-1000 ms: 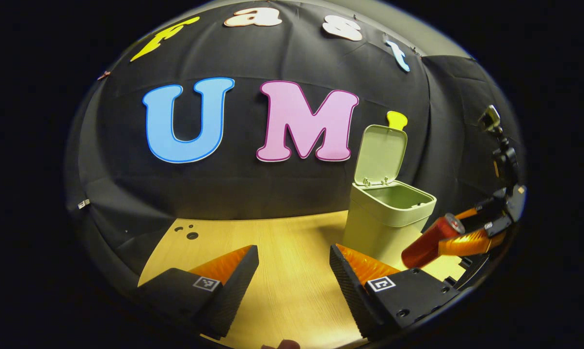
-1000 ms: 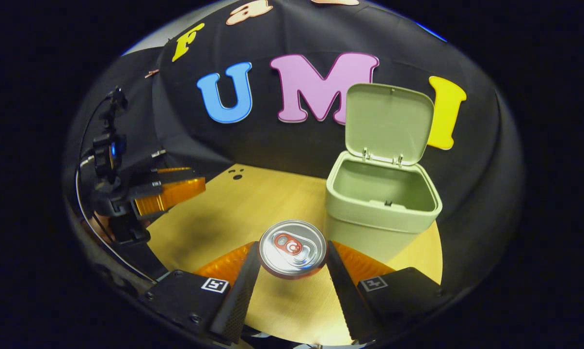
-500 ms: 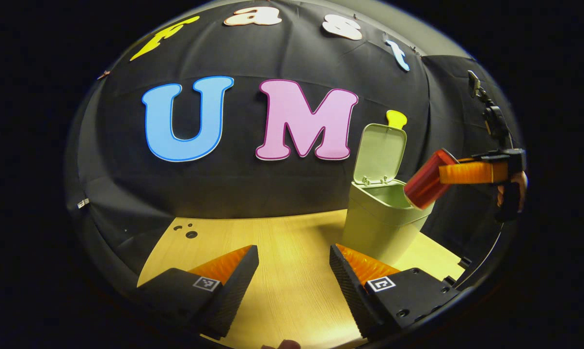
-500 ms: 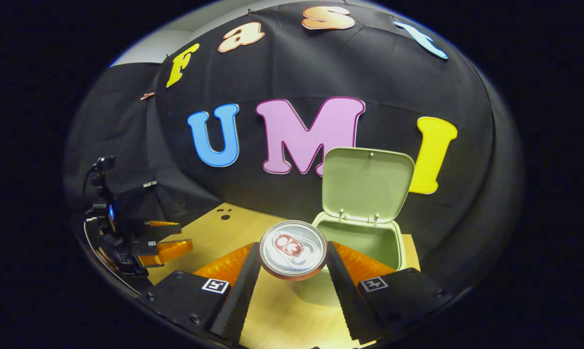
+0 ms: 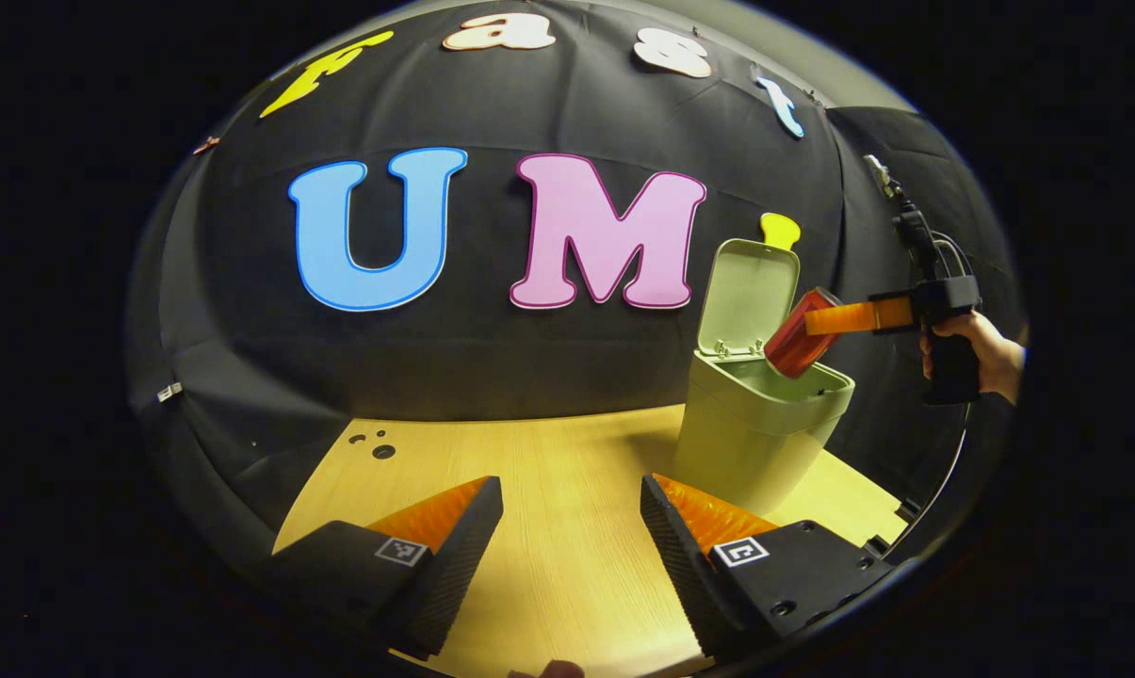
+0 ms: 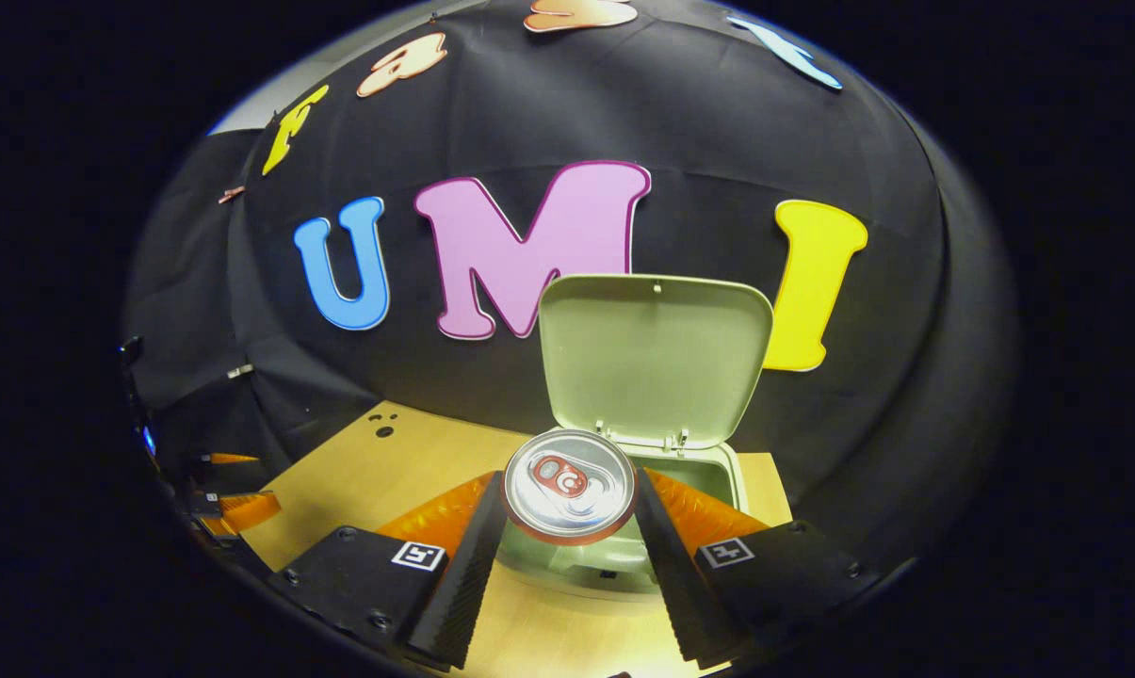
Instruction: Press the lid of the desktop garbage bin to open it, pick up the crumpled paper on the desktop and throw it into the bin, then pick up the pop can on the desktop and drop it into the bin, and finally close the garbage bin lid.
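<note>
Gripping the can [image 6: 568,485] by its sides between both fingers, the right gripper [image 6: 568,527] is held over the bin [image 6: 614,551], w/ the can tilted above the bin's open mouth and the lid [image 6: 655,358] stood upright behind it. In the left gripper view the can [image 5: 798,332] is seen slanting down toward the bin [image 5: 755,433], which is set near the table's [image 5: 548,527] far right edge. The left gripper [image 5: 572,537] is held low over the table's near part, jaws apart w/ nothing between them.

Red pop can [image 5: 797,343] tilted over open green bin [image 5: 760,433], lid [image 6: 655,356] upright
</note>
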The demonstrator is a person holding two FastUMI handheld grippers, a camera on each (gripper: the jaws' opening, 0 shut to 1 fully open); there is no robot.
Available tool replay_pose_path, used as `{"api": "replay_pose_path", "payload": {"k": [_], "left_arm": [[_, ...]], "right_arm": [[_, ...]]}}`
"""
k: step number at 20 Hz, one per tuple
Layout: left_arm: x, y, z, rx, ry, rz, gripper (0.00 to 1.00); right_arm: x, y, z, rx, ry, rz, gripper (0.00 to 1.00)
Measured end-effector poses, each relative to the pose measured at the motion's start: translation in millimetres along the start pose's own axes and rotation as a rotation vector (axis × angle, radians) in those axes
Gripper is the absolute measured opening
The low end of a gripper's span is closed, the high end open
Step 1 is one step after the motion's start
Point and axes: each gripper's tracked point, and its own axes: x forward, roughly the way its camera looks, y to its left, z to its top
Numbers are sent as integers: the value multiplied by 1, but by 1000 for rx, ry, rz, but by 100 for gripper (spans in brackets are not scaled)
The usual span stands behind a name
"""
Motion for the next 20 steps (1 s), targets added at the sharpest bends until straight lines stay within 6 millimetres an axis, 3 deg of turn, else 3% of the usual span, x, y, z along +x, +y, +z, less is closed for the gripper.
{"api": "replay_pose_path", "payload": {"k": [8,16,20], "left_arm": [[-3,10,-4,-28,7,43,94],[-1,14,-12,-52,16,76,94],[-1,15,-11,-51,16,87,95]], "right_arm": [[46,-11,-49,11,183,-24,83],[66,-15,-83,55,308,-12,83],[72,-14,-91,84,337,3,84]]}}
